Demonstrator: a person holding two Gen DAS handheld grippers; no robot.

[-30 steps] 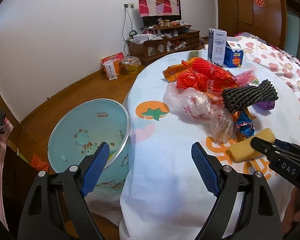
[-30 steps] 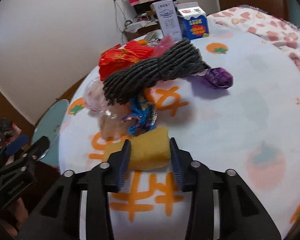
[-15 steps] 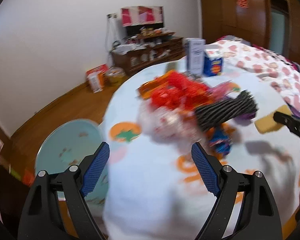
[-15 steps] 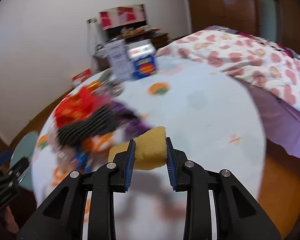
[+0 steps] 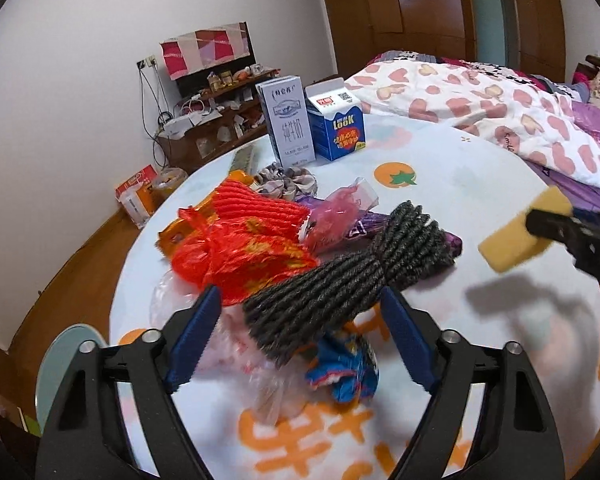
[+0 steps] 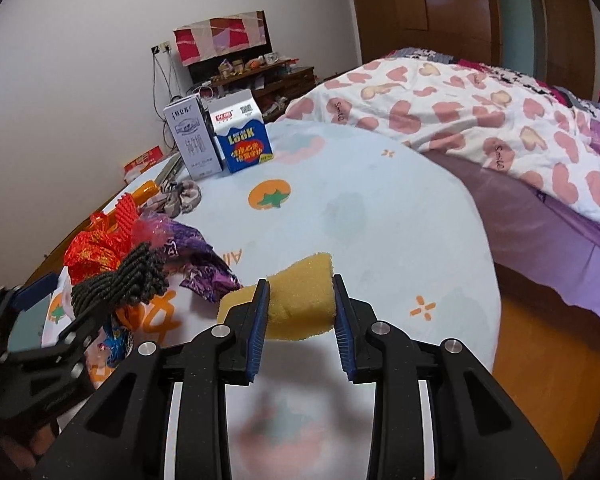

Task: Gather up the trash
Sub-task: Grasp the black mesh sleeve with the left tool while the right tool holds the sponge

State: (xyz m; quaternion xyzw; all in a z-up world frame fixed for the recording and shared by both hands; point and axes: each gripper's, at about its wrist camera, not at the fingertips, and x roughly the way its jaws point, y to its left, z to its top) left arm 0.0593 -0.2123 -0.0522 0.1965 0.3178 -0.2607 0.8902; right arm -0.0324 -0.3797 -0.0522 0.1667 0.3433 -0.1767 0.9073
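A heap of trash lies on the round table [image 5: 460, 168]: a dark grey foam net [image 5: 340, 280], a red plastic bag [image 5: 236, 252], a red foam net [image 5: 260, 208], a pink wrapper [image 5: 336, 212] and a blue wrapper [image 5: 344, 372]. My left gripper [image 5: 300, 336] straddles the near end of the grey net. Its jaws are closing, and the blue pads stand clear of the net on both sides. My right gripper [image 6: 300, 320] is shut on a yellow sponge [image 6: 300, 300], held in the air above the cloth. The left wrist view shows that sponge [image 5: 516, 236] at the right.
A pale blue bin [image 5: 60, 352] stands on the floor left of the table. Two cartons [image 5: 288, 120] [image 5: 336, 128] and a scrunchie [image 5: 288, 180] sit at the table's far side. A bed with a heart-print blanket [image 5: 500, 112] lies to the right, and a low wooden cabinet [image 5: 212, 120] stands by the wall.
My left gripper swung from above the bin to over the trash heap and narrowed a little. My right gripper lifted the sponge off the table and carried it to the right.
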